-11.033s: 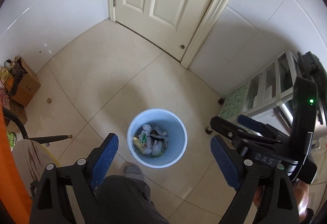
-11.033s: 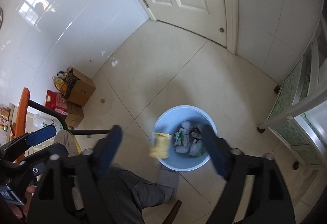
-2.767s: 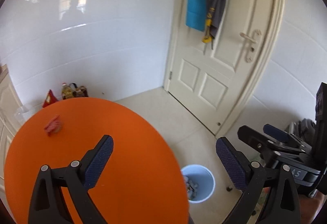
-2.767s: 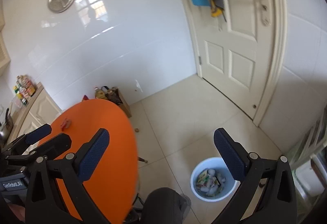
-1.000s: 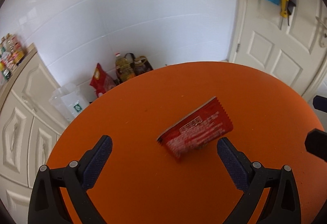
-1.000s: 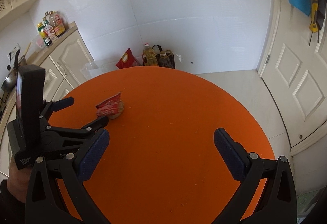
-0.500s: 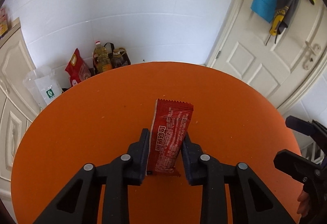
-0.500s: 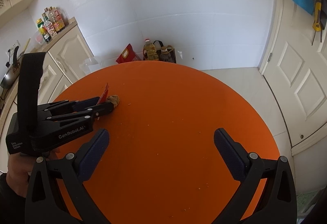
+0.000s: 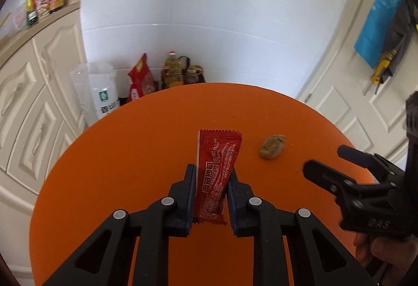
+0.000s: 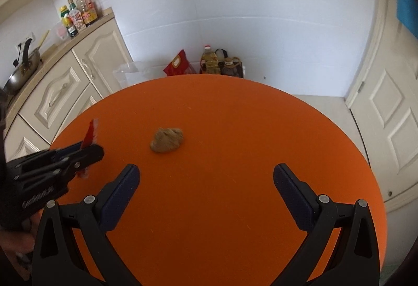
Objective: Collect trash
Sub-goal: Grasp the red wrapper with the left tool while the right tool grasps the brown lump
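The left gripper (image 9: 212,176) has its jaws pressed narrow on a red wrapper (image 9: 217,171), gripped near its lower end so the long axis runs straight forward out of the jaws, the far end standing free above the orange table (image 9: 117,155). A brown lump (image 10: 167,140), probably a crumpled scrap though the view is too coarse to say, lies on the table ahead of the right gripper (image 10: 206,181) and a little toward its left finger, apart from the wrapper. The right jaws gape wide with nothing between them, and that gripper looks the nearer one. Bare tabletop surrounds the lump on every side, well in from the table edge.
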`<state>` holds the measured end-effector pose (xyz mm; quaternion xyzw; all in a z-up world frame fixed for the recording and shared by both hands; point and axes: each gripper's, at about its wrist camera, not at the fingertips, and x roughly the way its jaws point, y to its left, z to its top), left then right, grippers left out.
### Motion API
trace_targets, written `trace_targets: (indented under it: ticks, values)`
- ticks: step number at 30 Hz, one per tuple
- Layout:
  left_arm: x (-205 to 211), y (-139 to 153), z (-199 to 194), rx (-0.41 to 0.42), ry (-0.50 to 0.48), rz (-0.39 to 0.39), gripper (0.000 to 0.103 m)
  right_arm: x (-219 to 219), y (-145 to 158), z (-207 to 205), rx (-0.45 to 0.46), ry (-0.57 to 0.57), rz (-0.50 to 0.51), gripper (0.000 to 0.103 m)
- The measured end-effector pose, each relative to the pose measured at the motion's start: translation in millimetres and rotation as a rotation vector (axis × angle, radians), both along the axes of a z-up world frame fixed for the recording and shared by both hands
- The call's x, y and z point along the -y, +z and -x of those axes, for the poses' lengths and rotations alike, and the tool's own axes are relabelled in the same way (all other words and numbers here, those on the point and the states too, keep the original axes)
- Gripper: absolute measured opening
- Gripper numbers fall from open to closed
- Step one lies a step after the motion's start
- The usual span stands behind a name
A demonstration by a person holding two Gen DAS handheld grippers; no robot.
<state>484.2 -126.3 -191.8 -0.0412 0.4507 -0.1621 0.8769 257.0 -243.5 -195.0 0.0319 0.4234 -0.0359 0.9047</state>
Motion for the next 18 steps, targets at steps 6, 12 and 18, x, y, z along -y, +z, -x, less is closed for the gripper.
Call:
trace_targets:
  ticks: [6, 12, 18]
  values:
    - [7.3, -1.7, -31.6, 0.008, 0.071, -0.013, 0.018, -30.0, -21.3, -37.2, -0.04, 0.06, 0.034, 0.073]
    - [2.6, -6.9, -55.1, 0.022, 0.087, -0.008, 0.018, -44.4, -27.4, -34.7, -0.032, 0.077, 0.081, 0.039]
    - [5.7, -8.0, -52.5, 0.041, 0.08, 0.0, 0.018, -39.5, -15.0, -5.1, -0.009, 0.092, 0.006, 0.039]
